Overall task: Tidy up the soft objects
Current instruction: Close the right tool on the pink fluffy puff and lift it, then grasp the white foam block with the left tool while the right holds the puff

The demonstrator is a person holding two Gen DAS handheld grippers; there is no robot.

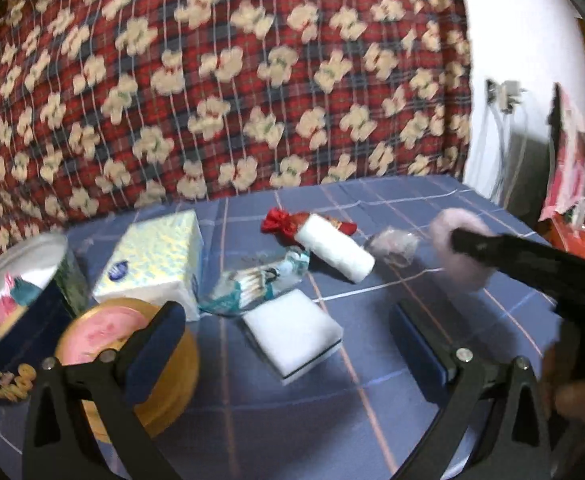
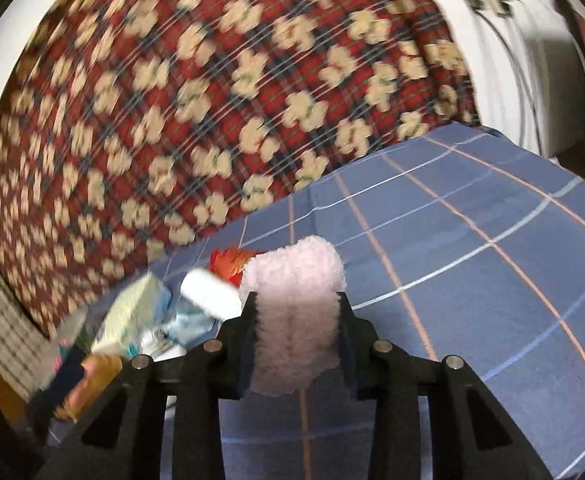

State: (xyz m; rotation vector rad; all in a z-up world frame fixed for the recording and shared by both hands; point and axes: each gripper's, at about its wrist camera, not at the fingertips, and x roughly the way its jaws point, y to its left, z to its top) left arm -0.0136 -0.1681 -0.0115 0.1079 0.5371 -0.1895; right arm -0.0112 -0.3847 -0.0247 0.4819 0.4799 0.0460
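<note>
Pink fluffy pad [image 2: 296, 304], right tool [image 2: 297, 334] clamping

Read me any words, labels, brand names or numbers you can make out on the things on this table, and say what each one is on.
None can be read.
Tissue box: round blue logo, too blurred.
Blue tin: yellow lettering near the bottom, too blurred.
Clear cotton swab packet: print too small.
Round gold tin: pink lid, no lettering visible.
</note>
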